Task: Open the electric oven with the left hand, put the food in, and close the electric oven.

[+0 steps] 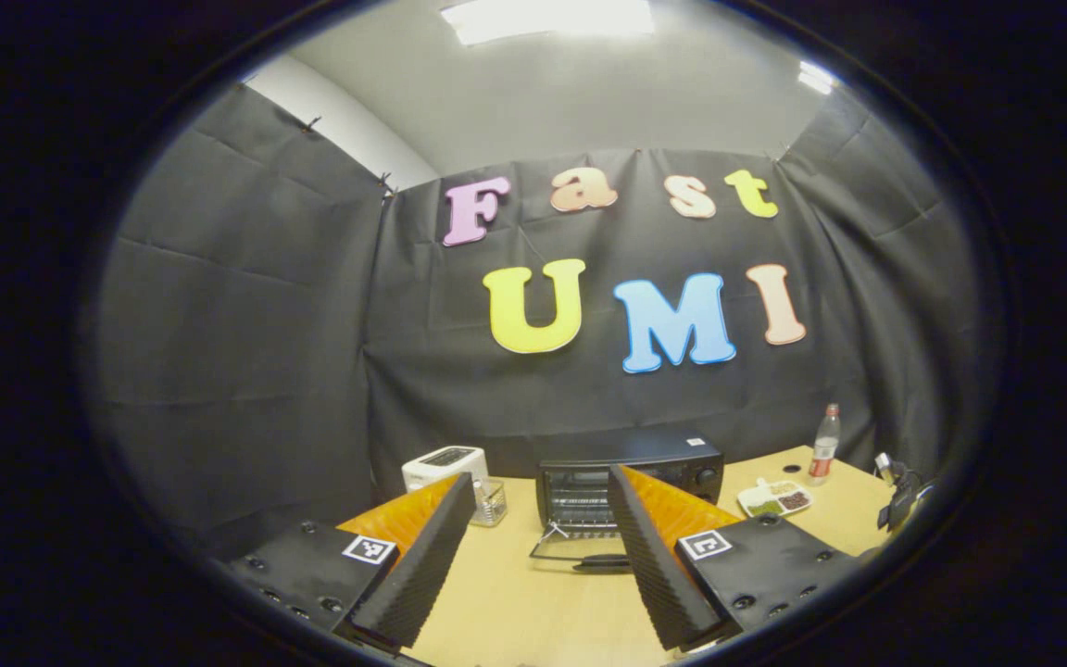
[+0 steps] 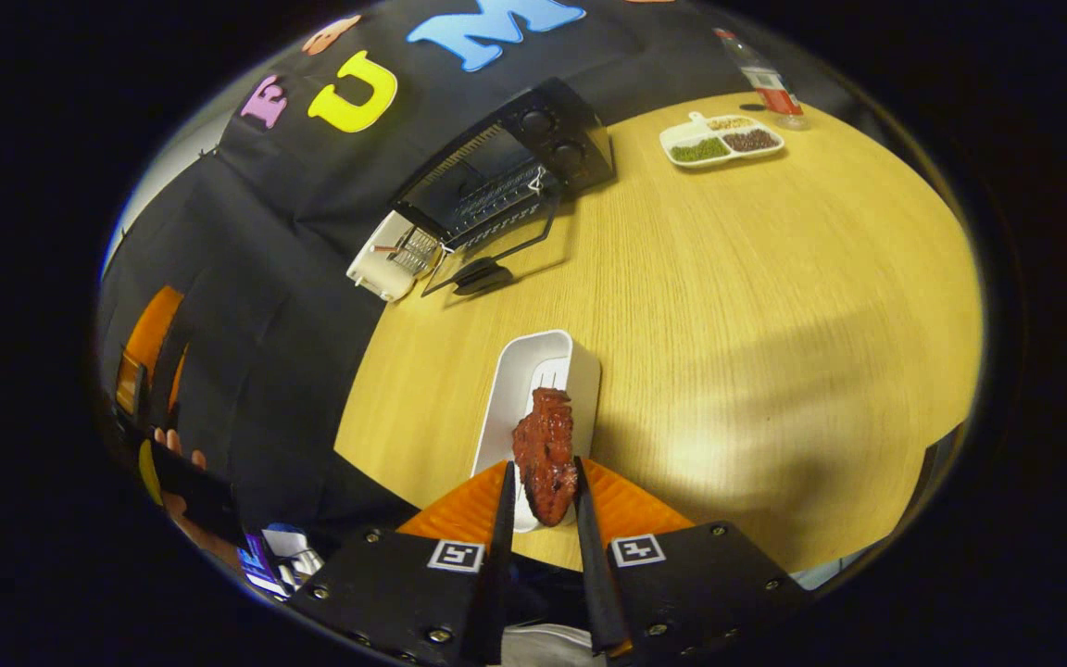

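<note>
The black electric oven (image 1: 628, 474) stands at the back of the wooden table (image 1: 533, 602), its glass door (image 1: 582, 556) folded down flat and the wire rack showing inside. My left gripper (image 1: 541, 477) is open with nothing between its fingers, held back from the oven and level with it. In the right gripper view the oven (image 2: 520, 171) lies far off with its door (image 2: 496, 255) down. My right gripper (image 2: 543, 466) is shut on a reddish-brown meat skewer (image 2: 545, 449), which sits over a long white tray (image 2: 533, 380) near the table's front edge.
A white toaster (image 1: 445, 466) and a small clear container (image 1: 490, 502) stand left of the oven. To its right are a divided white dish (image 1: 775, 498) of beans and a plastic bottle (image 1: 825, 445). A hand (image 2: 174, 454) shows off the table's left side.
</note>
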The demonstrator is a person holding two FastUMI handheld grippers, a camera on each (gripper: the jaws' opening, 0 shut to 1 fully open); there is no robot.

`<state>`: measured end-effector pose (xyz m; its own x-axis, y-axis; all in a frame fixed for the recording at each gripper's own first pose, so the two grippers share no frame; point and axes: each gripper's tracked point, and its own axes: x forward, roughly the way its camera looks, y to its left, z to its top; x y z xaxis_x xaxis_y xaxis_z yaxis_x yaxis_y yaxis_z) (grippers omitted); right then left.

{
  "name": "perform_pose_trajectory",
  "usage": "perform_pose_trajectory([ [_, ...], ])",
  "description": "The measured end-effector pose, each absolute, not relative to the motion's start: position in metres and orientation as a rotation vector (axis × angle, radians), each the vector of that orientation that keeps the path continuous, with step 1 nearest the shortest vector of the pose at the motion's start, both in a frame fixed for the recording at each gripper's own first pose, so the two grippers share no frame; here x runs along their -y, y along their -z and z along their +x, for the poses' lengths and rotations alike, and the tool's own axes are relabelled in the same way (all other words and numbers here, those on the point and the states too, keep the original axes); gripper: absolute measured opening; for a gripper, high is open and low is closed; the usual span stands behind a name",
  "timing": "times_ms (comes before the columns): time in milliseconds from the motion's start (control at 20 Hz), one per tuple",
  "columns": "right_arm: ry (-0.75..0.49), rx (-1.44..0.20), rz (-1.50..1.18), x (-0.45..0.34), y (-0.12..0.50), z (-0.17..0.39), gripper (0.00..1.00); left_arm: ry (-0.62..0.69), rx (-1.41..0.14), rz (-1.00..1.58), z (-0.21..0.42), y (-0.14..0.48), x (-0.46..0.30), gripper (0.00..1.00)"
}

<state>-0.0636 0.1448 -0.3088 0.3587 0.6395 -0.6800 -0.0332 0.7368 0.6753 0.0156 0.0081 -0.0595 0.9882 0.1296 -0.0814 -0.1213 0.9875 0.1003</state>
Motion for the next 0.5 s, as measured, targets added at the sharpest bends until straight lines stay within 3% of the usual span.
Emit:
perform_pose_trajectory([
  [150,-0.461,-1.138,0.623,-0.141,0.302,-0.060,0.07,-0.134,-0.100,0.096,0.023,0.064,-0.018,0.95],
  [400,-0.458,-1.093,0.557,-0.136,0.283,-0.050,0.07,-0.118,-0.066,0.063,0.054,0.055,-0.025,0.98],
  [450,-0.450,-1.081,0.561,-0.135,0.277,-0.045,0.07,-0.115,-0.056,0.054,0.059,0.053,-0.026,0.92],
  [500,-0.442,-1.066,0.567,-0.135,0.270,-0.040,0.07,-0.110,-0.048,0.048,0.065,0.049,-0.028,0.98],
])
